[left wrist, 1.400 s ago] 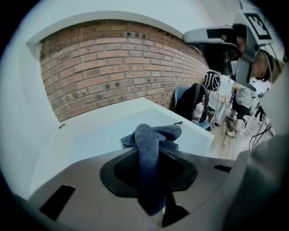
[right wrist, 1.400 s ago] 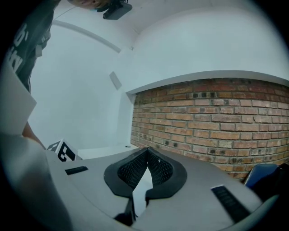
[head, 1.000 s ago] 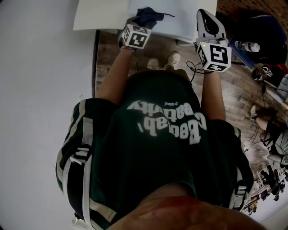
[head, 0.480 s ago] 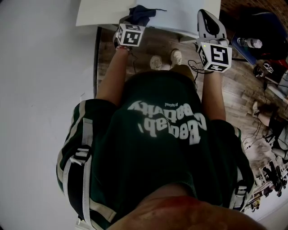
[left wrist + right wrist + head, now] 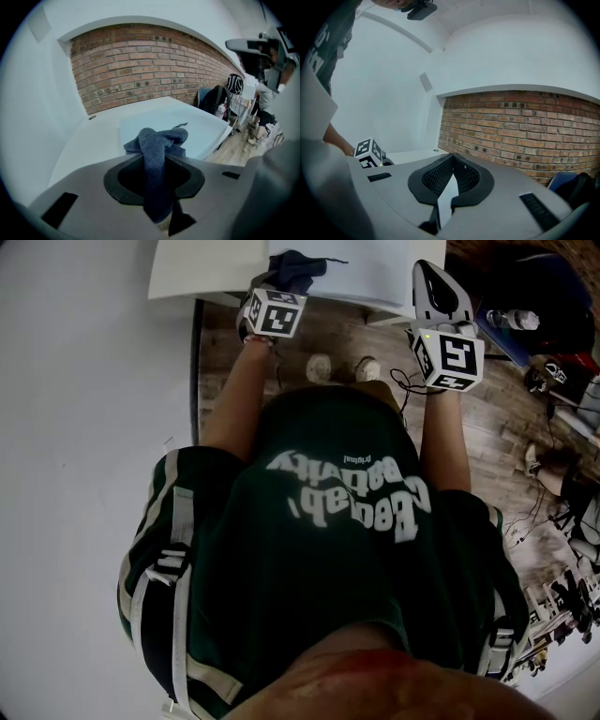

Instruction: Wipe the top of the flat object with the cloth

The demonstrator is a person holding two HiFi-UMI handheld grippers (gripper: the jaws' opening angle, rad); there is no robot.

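A dark blue cloth [image 5: 157, 154] hangs bunched between the jaws of my left gripper [image 5: 157, 161], which is shut on it. In the head view that left gripper [image 5: 281, 287] holds the cloth [image 5: 298, 268] over the near edge of a pale blue flat panel [image 5: 375, 268] lying on a white table [image 5: 206, 268]. From the left gripper view the panel [image 5: 201, 126] stretches ahead and to the right of the cloth. My right gripper [image 5: 433, 277] is raised to the right of the panel, off the table. Its jaws [image 5: 452, 159] are shut with nothing between them.
A red brick wall [image 5: 150, 61] stands behind the table. Right of the table are a dark chair with bags [image 5: 218, 98], a bottle [image 5: 516, 320] and clutter over the wooden floor [image 5: 487, 427]. The left gripper's marker cube [image 5: 369, 152] appears low left in the right gripper view.
My left gripper has shifted slightly left with the cloth still in it. The right gripper has barely moved and stays shut.
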